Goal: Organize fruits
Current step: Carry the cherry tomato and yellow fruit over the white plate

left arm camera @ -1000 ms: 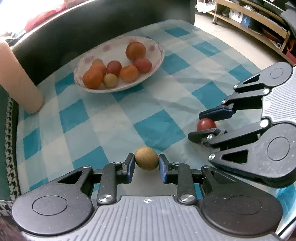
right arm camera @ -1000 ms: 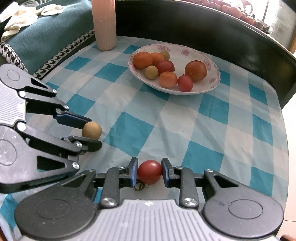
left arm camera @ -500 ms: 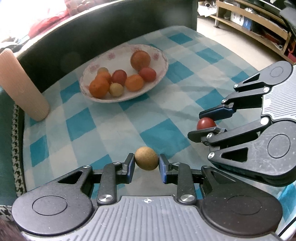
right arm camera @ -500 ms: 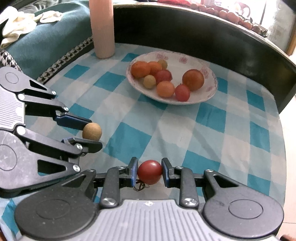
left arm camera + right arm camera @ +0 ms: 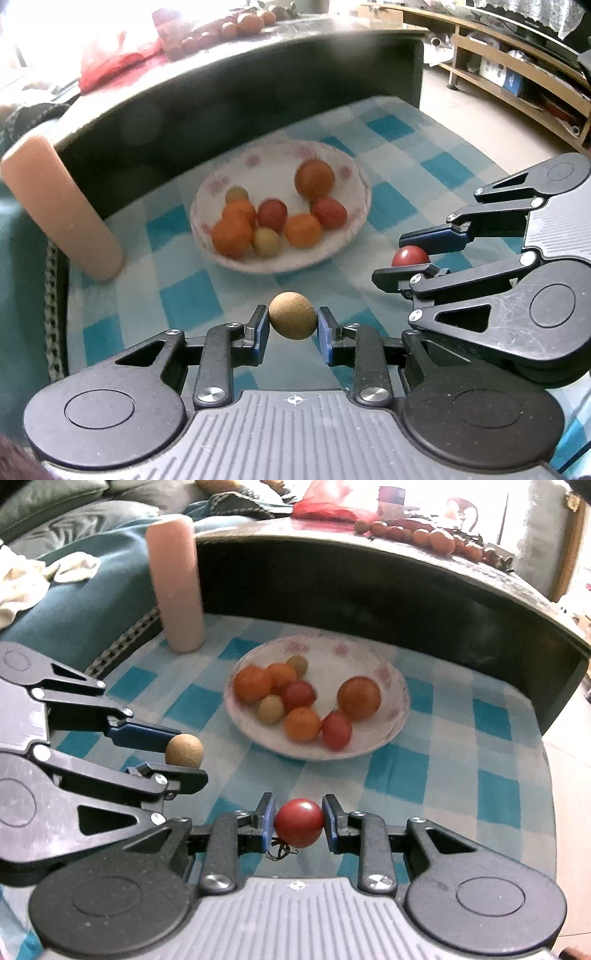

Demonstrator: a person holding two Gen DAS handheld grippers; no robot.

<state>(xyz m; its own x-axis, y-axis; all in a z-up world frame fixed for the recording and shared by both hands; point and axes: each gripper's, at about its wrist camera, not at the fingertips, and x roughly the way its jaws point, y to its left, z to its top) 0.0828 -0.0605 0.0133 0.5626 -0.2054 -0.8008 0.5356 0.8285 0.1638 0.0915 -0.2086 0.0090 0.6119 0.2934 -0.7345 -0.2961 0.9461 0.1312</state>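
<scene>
My left gripper (image 5: 293, 322) is shut on a small tan round fruit (image 5: 293, 320), held above the checked cloth; the same fruit (image 5: 184, 750) and gripper (image 5: 173, 751) show at the left of the right wrist view. My right gripper (image 5: 299, 827) is shut on a red cherry tomato (image 5: 299, 828), also seen as the tomato (image 5: 410, 256) in the right gripper (image 5: 415, 256) at the right of the left wrist view. Ahead of both stands a white flowered bowl (image 5: 354, 173) (image 5: 391, 672) holding several orange, red and tan fruits.
A pink cylinder (image 5: 62, 210) (image 5: 176, 583) stands upright at the cloth's far left. A dark curved wall (image 5: 369, 590) rises behind the bowl. The blue-and-white checked cloth (image 5: 498, 760) ends at the right edge; a teal cushion (image 5: 81, 605) lies left.
Both grippers have risen and tilted up with their fruits; the bowl now sits lower and nearer the middle of each view. Grips are unchanged.
</scene>
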